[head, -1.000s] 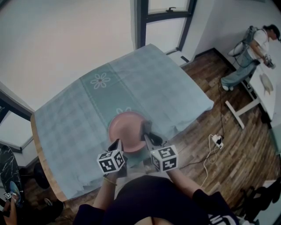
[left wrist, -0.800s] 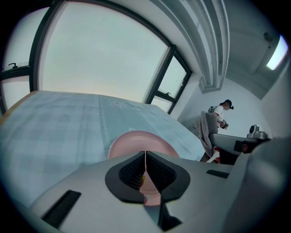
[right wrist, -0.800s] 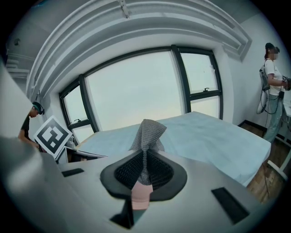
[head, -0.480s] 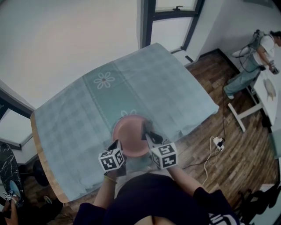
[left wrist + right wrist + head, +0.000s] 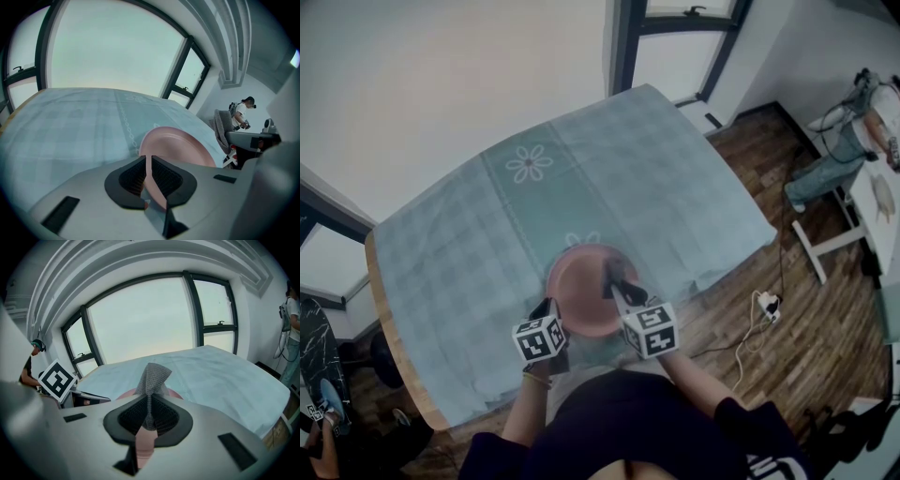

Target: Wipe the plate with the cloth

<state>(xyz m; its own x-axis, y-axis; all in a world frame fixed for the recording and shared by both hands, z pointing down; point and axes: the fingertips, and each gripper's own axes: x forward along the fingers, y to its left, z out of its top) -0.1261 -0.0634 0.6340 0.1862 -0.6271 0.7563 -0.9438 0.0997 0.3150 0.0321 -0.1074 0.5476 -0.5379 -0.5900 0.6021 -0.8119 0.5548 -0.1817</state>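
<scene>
A pink plate (image 5: 581, 292) is near the front edge of the table, tilted in the left gripper view (image 5: 180, 146). My left gripper (image 5: 549, 311) is shut on the plate's near left rim, which runs between the jaws (image 5: 149, 174). My right gripper (image 5: 614, 281) is over the right part of the plate, shut on a grey mesh cloth (image 5: 153, 375) that sticks up from its jaws (image 5: 149, 414). In the head view the cloth (image 5: 612, 275) shows as a dark bit on the plate. Pink slivers of the plate (image 5: 174, 393) show behind the cloth.
A teal checked tablecloth (image 5: 581, 187) with a flower pattern covers the table, whose wooden edge (image 5: 382, 319) shows at the left. Large windows stand beyond the far side. A power strip with cables (image 5: 764, 302) lies on the wooden floor. A person (image 5: 862, 122) works at another table, far right.
The head camera has shifted, so the table sits slightly further right in view. The right gripper with the cloth has come in from the plate's right rim over its surface. The left gripper keeps its hold.
</scene>
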